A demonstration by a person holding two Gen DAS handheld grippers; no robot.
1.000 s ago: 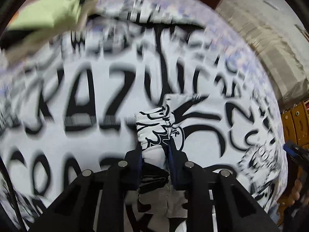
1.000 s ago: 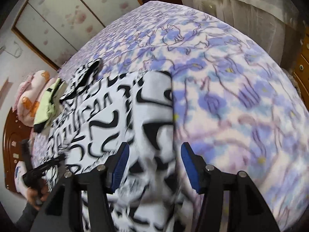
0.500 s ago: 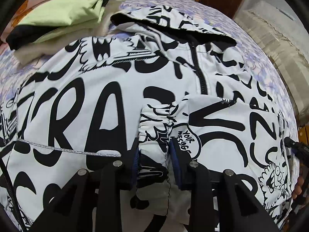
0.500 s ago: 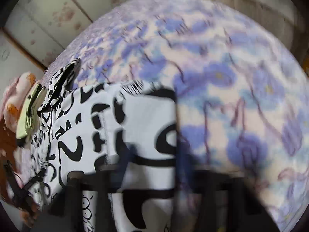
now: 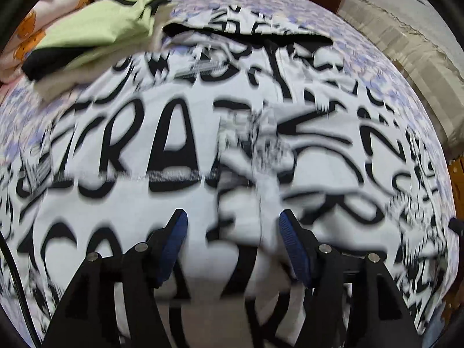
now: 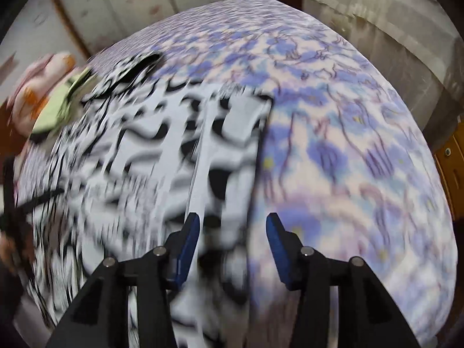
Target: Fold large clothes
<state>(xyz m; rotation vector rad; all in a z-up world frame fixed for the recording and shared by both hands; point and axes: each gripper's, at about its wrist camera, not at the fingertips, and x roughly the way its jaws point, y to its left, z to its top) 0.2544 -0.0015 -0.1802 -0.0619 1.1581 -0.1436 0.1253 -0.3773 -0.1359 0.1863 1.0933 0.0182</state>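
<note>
A large white hooded jacket (image 5: 162, 156) with bold black lettering lies spread on the bed, hood at the far end. One sleeve (image 5: 261, 156) lies folded across its front. My left gripper (image 5: 232, 232) is open above the sleeve's cuff end and holds nothing. In the right wrist view the jacket (image 6: 179, 150) covers the left half, its folded right edge running straight toward me. My right gripper (image 6: 232, 232) is open over that edge, empty. Both views are motion-blurred.
The bed (image 6: 333, 133) has a purple floral cover, bare to the right of the jacket. A folded green and black garment (image 5: 95, 34) and pink pillows (image 5: 43, 14) lie at the far left. Wooden drawers (image 6: 452, 168) stand on the right.
My left gripper has opened and let go of the sleeve cuff, which now lies on the jacket front. My right gripper stays open and has shifted along the jacket's right edge.
</note>
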